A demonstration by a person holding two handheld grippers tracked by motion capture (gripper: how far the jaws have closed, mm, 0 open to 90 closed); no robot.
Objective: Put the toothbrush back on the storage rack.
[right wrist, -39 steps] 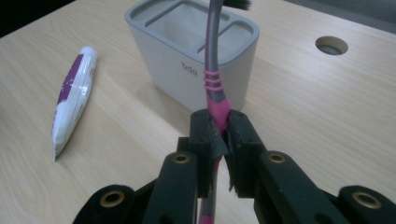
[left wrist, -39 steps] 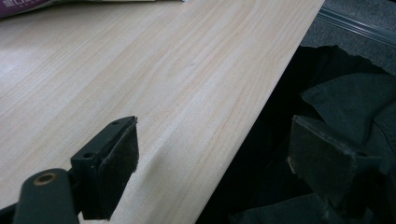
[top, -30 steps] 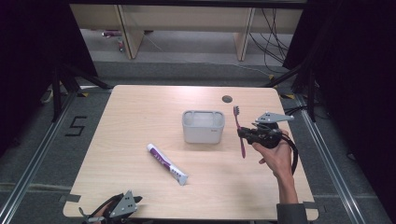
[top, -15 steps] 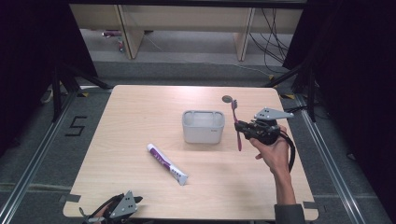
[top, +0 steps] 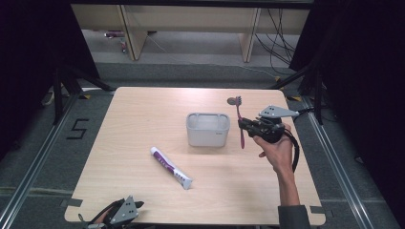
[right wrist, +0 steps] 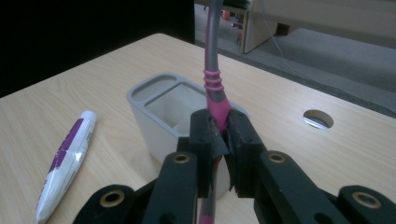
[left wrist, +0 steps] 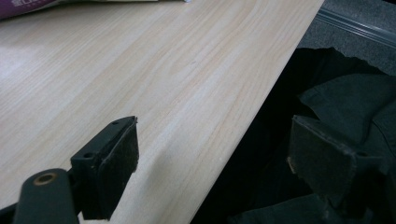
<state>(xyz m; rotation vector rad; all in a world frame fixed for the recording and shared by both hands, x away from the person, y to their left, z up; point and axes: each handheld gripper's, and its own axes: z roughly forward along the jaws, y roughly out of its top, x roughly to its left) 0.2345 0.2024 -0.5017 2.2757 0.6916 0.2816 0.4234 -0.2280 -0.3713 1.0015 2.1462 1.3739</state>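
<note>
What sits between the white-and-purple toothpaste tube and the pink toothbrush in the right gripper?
In the high view, the grey plastic holder box stands between the toothpaste tube and the toothbrush, which the right gripper clamps upright.

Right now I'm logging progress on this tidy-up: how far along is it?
Done: the right gripper has its jaws shut on the pink toothbrush, held upright off the table just right of the grey holder. In hand: bringing it over the holder. Left: dropping it into a compartment; the toothpaste tube lies untouched on the table, and the left gripper waits open at the near edge.
</note>
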